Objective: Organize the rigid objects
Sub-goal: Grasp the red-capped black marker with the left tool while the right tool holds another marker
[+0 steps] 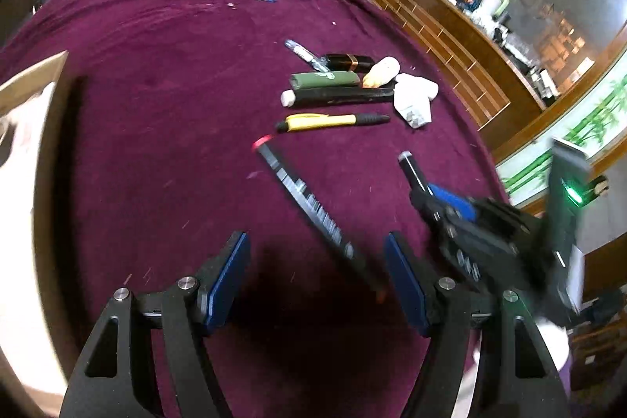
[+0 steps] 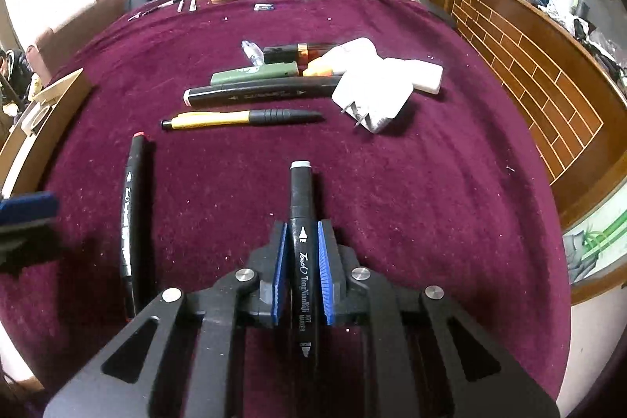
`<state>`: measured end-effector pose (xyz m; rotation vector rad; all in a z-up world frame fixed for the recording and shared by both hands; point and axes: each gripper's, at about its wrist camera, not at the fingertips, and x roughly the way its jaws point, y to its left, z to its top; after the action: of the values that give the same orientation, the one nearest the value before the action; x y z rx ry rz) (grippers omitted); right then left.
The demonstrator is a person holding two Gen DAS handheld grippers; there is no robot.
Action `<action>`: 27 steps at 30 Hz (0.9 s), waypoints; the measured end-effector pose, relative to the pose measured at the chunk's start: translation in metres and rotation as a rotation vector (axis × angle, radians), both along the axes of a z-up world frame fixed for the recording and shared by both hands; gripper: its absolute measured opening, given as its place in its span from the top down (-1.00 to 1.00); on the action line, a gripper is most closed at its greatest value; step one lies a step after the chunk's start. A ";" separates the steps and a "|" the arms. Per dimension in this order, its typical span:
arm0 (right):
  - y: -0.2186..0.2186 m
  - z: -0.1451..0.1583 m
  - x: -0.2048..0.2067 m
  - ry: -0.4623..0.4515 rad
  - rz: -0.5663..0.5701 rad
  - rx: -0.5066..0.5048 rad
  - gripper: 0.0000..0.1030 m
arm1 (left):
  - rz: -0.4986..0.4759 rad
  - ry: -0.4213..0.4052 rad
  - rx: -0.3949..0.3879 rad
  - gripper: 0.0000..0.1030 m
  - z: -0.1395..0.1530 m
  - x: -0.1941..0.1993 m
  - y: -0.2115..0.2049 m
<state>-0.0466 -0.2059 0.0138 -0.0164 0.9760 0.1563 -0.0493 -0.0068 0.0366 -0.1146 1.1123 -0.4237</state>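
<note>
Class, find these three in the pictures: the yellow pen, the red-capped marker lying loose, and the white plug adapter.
yellow pen [image 2: 213, 119], right wrist view, on its yellow barrel.
red-capped marker [image 2: 131, 218], right wrist view, mid black barrel.
white plug adapter [image 2: 372, 95], right wrist view, on its white body.

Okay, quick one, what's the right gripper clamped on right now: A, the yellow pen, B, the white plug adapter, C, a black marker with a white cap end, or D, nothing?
C: the right gripper has its blue pads pressed against the black marker.
</note>
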 end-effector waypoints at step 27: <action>-0.001 0.011 -0.014 0.007 0.058 0.203 0.75 | -0.052 -0.116 -0.023 0.78 0.005 -0.023 0.019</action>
<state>-0.0602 -0.2070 0.0245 0.1419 0.9636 0.3083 -0.0719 0.0120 0.0413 -0.0806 0.9981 -0.4840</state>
